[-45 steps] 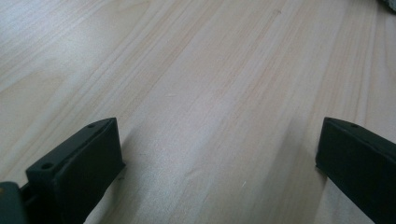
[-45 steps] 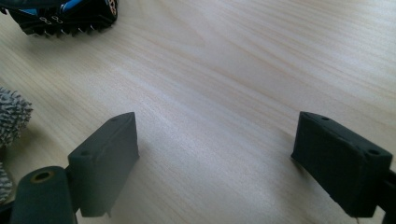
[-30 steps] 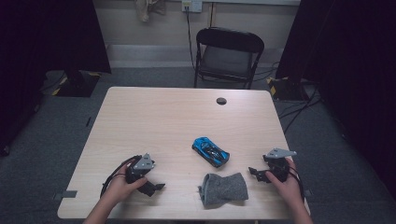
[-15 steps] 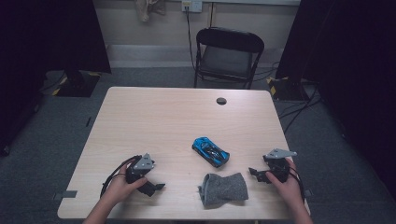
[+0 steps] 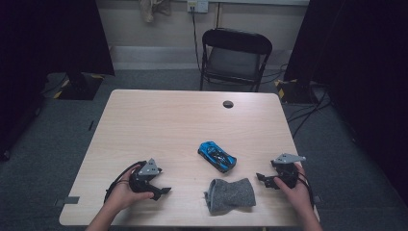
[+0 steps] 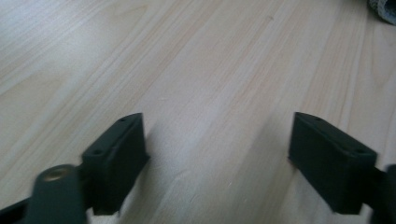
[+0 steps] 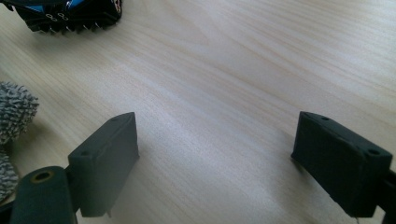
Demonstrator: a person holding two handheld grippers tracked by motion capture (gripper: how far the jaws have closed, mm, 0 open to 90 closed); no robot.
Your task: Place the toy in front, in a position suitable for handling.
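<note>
Wood-grain tabletop (image 5: 159,120) is carrying everything at this moment. I am holding my left claw (image 5: 161,192) at the near left of the table, jaws pointing toward the middle; in the left gripper view (image 6: 217,163) its jaws are standing wide apart over bare wood, gripping nothing, and they have just been closing slightly. I am holding my right claw (image 5: 262,180) at the near right, jaws pointing inward; in the right gripper view (image 7: 215,163) its jaws are also standing wide apart over bare wood, with nothing between them.

Grey sock (image 5: 230,195) is lying crumpled at the near edge, between the two claws and touching neither; its cuff is showing at the left edge of the right gripper view (image 7: 14,112). Blue car (image 5: 217,156) is sitting just beyond the sock, angled, nearer my right claw than my left, and its dark underside is showing at the top left of the right gripper view (image 7: 70,16).
</note>
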